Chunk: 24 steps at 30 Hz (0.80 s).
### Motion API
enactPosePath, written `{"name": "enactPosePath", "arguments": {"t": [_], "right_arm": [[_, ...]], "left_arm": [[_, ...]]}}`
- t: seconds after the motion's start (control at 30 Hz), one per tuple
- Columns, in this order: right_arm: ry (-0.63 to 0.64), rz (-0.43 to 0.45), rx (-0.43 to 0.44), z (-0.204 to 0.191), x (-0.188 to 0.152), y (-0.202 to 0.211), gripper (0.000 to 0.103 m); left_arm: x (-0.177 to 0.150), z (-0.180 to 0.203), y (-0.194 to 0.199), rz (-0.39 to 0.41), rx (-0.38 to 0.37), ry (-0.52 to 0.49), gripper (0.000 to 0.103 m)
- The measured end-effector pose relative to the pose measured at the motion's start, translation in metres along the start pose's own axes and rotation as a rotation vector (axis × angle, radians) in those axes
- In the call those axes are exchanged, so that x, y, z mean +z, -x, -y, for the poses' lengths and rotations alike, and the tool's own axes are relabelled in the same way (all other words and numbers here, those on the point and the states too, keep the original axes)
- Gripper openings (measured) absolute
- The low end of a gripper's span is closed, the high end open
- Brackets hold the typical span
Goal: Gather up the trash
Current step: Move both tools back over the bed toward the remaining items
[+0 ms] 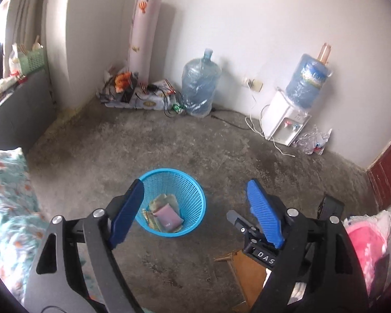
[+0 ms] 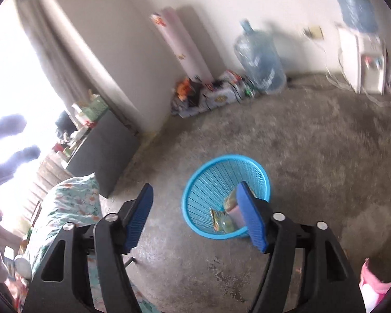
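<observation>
A blue mesh wastebasket [image 1: 193,190] stands on the concrete floor and holds several wrappers and a purple packet [image 1: 166,215]. My left gripper [image 1: 195,191] is open and empty, held above the basket. The right gripper shows behind its right finger as a black body [image 1: 258,237]. In the right wrist view the same basket [image 2: 208,185] sits under my right gripper [image 2: 195,195], which is open and empty. Wrappers [image 2: 221,219] lie in the basket's bottom.
A floral pillow [image 1: 10,198] lies at the left, pink cloth [image 1: 365,237] at the right. A water jug [image 1: 199,83], a water dispenser [image 1: 286,120], a rolled mat [image 1: 143,39] and clutter line the far wall. A dark cabinet [image 1: 18,114] stands at left. Wooden pieces [image 1: 242,268] lie near.
</observation>
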State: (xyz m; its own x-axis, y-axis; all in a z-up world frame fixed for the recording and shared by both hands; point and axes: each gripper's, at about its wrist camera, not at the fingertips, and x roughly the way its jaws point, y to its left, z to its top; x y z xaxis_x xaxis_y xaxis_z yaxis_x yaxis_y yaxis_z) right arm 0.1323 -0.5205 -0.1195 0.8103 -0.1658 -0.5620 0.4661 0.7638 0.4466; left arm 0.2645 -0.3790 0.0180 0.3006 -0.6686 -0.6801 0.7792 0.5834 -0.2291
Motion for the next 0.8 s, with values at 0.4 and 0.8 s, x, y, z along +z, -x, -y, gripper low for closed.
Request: {"name": "enactPosePath", "arguments": {"t": [0.4,0.8], "right_arm": [[0.356,0.202,0.015,-0.132,-0.014,0.117,0.096],[0.436,0.122,0.215,-0.214,-0.042,0.155,0.096]], "left_arm": [[-0.072,-0.044,0.238,0.333,0.233,0.089,0.090],[-0.176,-0.119,0.401,0.515,0.433,0.350,0.090]]}}
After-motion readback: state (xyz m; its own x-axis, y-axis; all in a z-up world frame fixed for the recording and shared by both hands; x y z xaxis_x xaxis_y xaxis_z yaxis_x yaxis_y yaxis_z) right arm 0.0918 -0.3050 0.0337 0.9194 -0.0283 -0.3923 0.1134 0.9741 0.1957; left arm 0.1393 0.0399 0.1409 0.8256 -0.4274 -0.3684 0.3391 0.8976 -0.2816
